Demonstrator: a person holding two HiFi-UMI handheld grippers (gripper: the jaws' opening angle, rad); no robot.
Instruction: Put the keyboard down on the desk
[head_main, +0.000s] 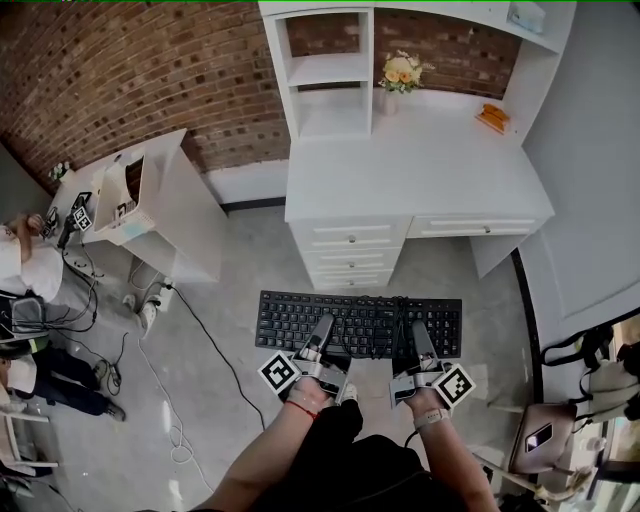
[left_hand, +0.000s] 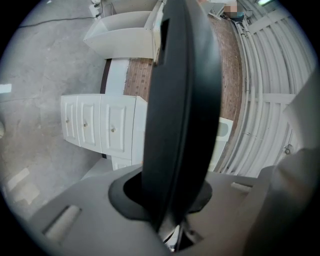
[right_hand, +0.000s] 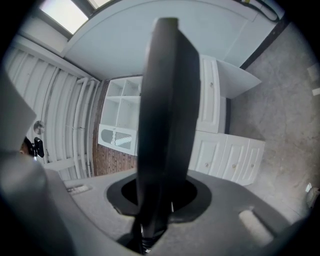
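Over the grey concrete floor (head_main: 250, 260), in front of the desk: I hold the black rectangular plastic keyboard (head_main: 360, 322) in the air with both tools.

- Left gripper (head_main: 323, 328): clenched on the near long edge of the keyboard, left of centre. In the left gripper view the keyboard runs edge-on up out of the jaws as a dark slab, with the jaws closed on both faces.
- Right gripper (head_main: 419, 332): grasping the same near edge, right of centre. The right gripper view shows the same dark slab pinched between its jaws.
- Black-and-white marker cubes sit on the outer side of each tool, left (head_main: 280, 373) and right (head_main: 455, 385).
- Keyboard attitude: keys up, roughly level, long side parallel to the desk front.
- Keyboard position: not on the desk. In the head view its far edge lies just below the white drawer stack (head_main: 350, 250); I cannot tell its height against the desk top.
- White wooden desk (head_main: 430, 170): top mostly bare. A bunch of yellow and white flowers (head_main: 402, 72) and a small orange object (head_main: 491, 117) are at the back. White open shelves (head_main: 330, 70) rise at its left rear.
- Red brick wall (head_main: 150, 70) stands behind.
- A second low white table (head_main: 165, 200) stands well to the left, with cables (head_main: 190, 330) trailing on the floor.
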